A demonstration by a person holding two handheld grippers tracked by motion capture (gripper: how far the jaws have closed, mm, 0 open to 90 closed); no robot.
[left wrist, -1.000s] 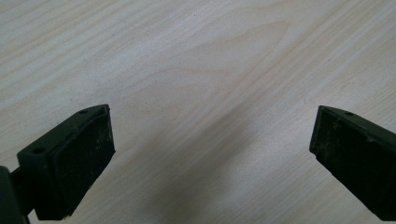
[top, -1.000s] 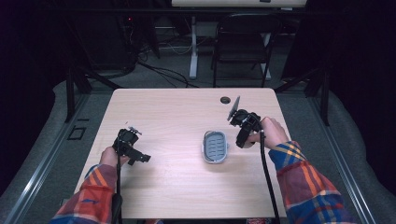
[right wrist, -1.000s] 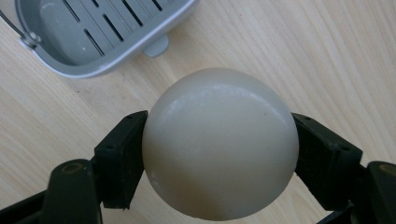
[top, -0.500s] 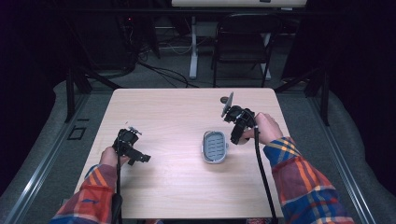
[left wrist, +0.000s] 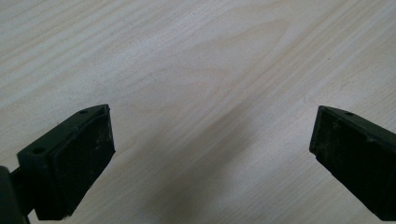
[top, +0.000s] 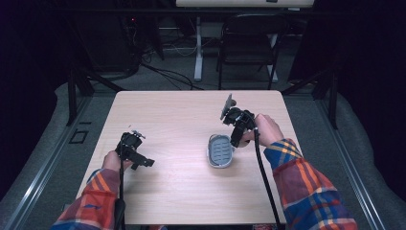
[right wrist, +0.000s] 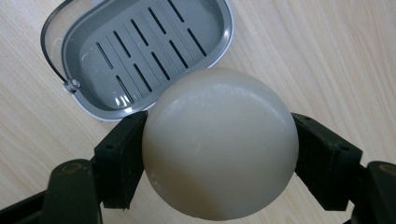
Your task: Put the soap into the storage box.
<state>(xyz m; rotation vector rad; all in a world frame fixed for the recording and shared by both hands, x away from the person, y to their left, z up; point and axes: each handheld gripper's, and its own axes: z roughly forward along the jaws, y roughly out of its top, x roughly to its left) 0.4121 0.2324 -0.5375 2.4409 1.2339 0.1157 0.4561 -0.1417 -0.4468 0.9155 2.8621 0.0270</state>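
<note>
A round cream soap bar (right wrist: 219, 144) sits between the jaws of my right gripper (top: 236, 138), which is shut on it. The black pads (right wrist: 122, 154) press on its two sides. Just beyond the soap lies a grey oval soap dish (right wrist: 140, 51) with a slotted floor and nothing in it. In the high view the dish (top: 220, 151) lies right of the table's centre, and the right gripper hangs at its right rim. My left gripper (top: 142, 162) rests at the front left of the table, its jaws (left wrist: 210, 154) wide open over bare wood.
The light wooden table (top: 182, 115) has bare room at its centre and far side. A dark folding chair (top: 249, 45) and floor cables stand beyond the far edge. Cables trail from both grippers toward the front edge.
My right gripper has carried the soap leftward, from right of the dish to its right rim. The left gripper has stayed where it was.
</note>
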